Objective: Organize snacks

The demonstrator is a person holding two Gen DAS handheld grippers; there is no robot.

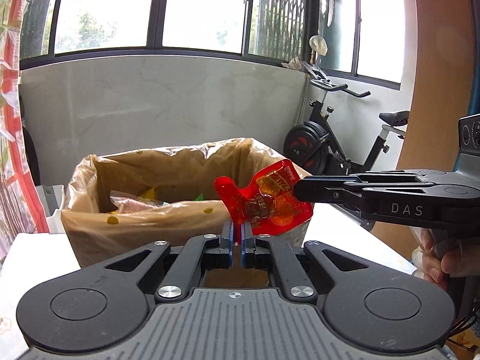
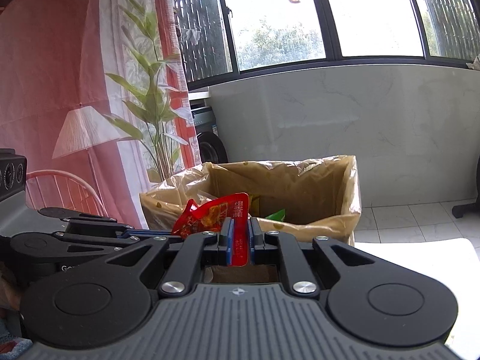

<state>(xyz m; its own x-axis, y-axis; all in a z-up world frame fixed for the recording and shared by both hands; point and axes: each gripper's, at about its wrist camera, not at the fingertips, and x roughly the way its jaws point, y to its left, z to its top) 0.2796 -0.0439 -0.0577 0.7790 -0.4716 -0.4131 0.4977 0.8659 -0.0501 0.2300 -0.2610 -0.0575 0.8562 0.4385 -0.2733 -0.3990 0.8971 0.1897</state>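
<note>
Both claws, left claw [image 1: 237, 234] and right claw [image 2: 239, 234], pinch one glossy red snack packet [image 1: 267, 201].

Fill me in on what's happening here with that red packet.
A person holds a tool in each hand, and both are clamped on one red snack packet. The left tool pinches its lower corner; the right tool grips its other edge. The packet hangs in the air between them, in front of a box lined with a brown plastic bag. A few other wrappers already lie inside the box.
</note>
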